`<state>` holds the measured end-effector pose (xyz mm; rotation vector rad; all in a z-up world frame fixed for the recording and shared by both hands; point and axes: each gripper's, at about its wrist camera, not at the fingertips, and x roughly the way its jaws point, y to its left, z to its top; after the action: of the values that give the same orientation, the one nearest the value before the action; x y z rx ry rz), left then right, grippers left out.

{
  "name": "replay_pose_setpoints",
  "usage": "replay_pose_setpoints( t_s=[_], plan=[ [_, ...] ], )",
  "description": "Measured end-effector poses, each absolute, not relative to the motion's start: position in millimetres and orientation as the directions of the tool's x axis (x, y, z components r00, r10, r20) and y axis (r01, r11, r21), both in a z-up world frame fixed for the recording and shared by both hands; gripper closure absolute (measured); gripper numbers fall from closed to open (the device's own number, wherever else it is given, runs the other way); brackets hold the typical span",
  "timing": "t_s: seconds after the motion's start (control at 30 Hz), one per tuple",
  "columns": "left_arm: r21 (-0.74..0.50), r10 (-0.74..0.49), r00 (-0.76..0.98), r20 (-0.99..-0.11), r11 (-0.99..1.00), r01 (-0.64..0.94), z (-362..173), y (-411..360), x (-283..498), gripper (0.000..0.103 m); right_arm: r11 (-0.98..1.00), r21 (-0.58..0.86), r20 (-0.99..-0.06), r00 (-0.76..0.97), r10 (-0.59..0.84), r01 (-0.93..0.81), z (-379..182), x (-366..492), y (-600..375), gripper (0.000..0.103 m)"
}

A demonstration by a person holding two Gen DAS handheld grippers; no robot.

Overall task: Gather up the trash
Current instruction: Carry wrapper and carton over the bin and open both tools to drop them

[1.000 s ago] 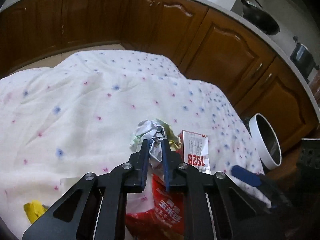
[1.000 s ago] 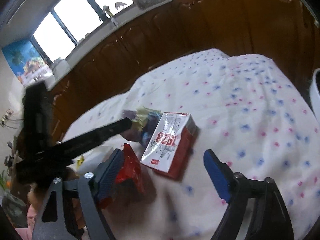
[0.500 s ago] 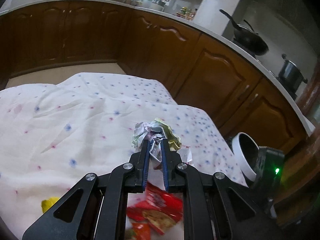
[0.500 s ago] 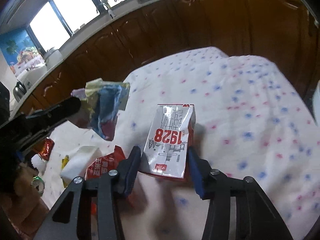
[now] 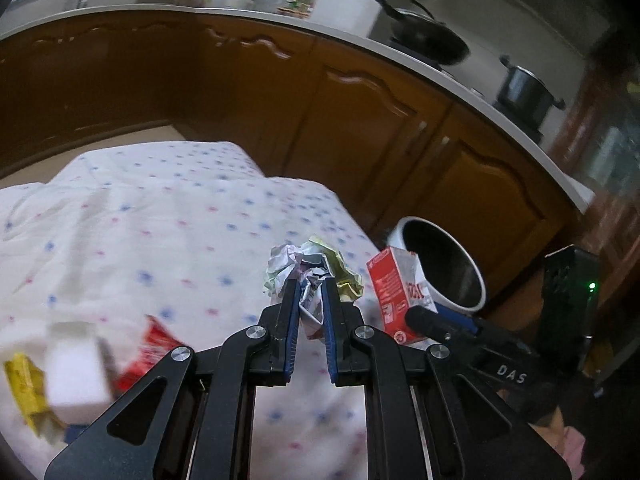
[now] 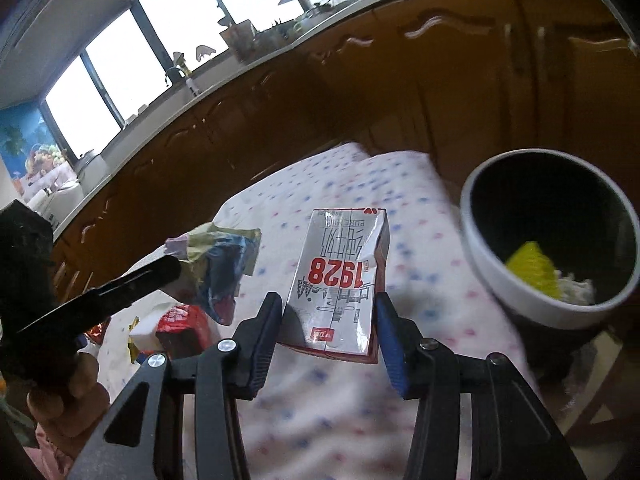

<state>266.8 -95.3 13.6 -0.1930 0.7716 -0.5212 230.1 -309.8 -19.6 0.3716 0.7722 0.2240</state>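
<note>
My left gripper [image 5: 310,292] is shut on a crumpled wad of coloured paper [image 5: 316,264], held above the dotted tablecloth [image 5: 160,220]. The right wrist view shows the same wad [image 6: 218,264] at the tip of the left gripper [image 6: 160,272]. My right gripper [image 6: 328,312] is shut on a red and white milk carton [image 6: 340,280] marked 1928, its pads pressing on both long sides. The carton [image 5: 394,292] hangs tilted off the cloth, close to the white round bin [image 5: 408,224] beyond the table's right edge. Inside that bin [image 6: 520,296] lie a yellow scrap [image 6: 534,266] and some white paper.
A red snack wrapper [image 5: 150,344], a white block [image 5: 76,376] and a yellow wrapper [image 5: 24,380] lie on the cloth at lower left. Brown kitchen cabinets [image 5: 360,120] curve behind the table. A person's hand [image 6: 68,400] holds the left gripper. A black box with a green light [image 5: 568,300] stands right of the bin.
The right gripper closed on the milk carton and lifted it off the cloth toward the bin. The left gripper rose and swung right with the paper wad still in it.
</note>
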Motion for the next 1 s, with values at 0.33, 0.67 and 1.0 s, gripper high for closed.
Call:
replay_pose_setpoints(
  t_s=[0.33,0.67,1.0],
  plan=[
    [-0.331,-0.560,0.562,-0.608,0.823,0.461,18,-151,252,0.093,0.913,0.407,-0.612,0.747,0.261,0.014,-13,199,-369,0.055],
    [-0.299,-0.602,0.525,-0.602,0.780,0.551,26,-219,257,0.093,0.905,0.415,-0.599,0.777,0.194,0.094,-10,197,-429,0.055],
    [-0.263,-0.609,0.505,-0.612,0.758,0.596,32,-280,280,0.093,0.903,0.404,-0.608,0.780,0.147,0.144,-12,213,-469,0.055]
  ],
)
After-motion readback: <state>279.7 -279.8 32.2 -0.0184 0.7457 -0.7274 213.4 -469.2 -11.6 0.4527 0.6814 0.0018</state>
